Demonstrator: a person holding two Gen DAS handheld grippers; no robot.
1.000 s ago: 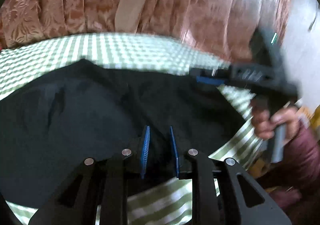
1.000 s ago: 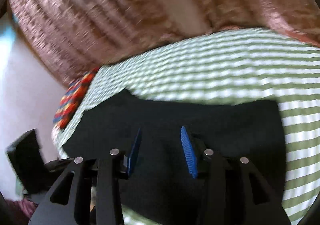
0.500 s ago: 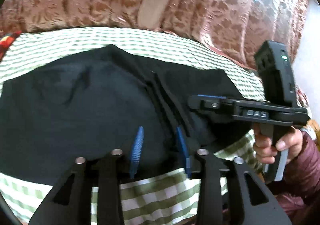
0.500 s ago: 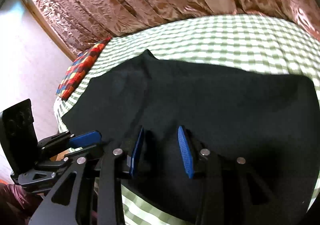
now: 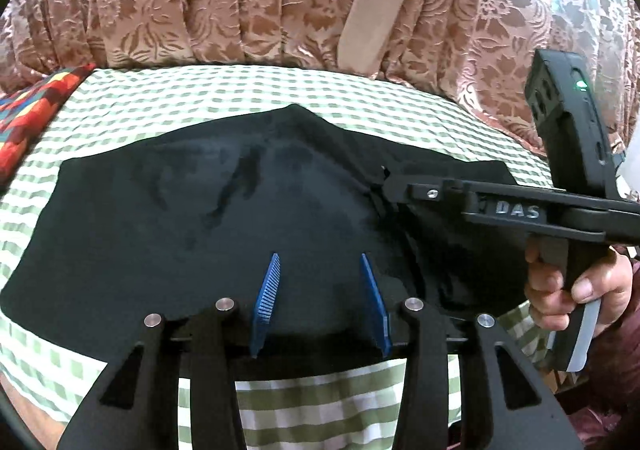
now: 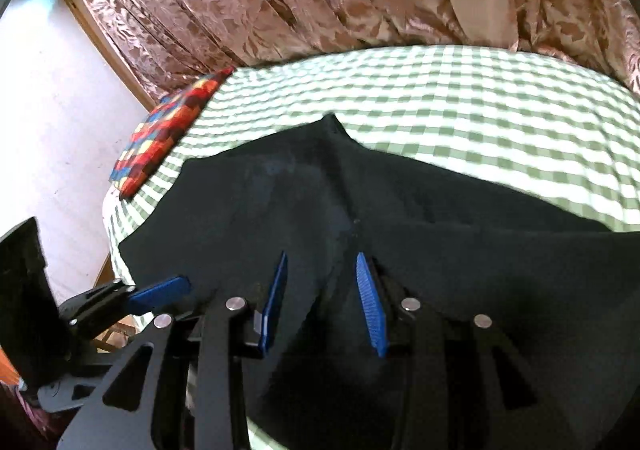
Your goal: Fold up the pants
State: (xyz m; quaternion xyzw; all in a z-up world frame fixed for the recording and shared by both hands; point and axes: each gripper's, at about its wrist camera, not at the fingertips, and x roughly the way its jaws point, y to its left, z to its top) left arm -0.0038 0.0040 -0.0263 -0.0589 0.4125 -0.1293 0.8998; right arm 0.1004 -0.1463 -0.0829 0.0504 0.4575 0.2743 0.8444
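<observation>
Black pants (image 5: 192,234); only left view shows the right hand (image 5: 576,290).

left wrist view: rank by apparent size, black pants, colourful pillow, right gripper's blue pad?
1. black pants, largest by far.
2. colourful pillow, partly cut off by the frame edge, so unsure.
3. right gripper's blue pad: hidden in this view, cannot rank.

Pants (image 5: 168,234): matt black cloth. Bedsheet (image 5: 320,410): green-checked woven cloth. Curtain (image 5: 240,2): sheeny floral brocade.
</observation>
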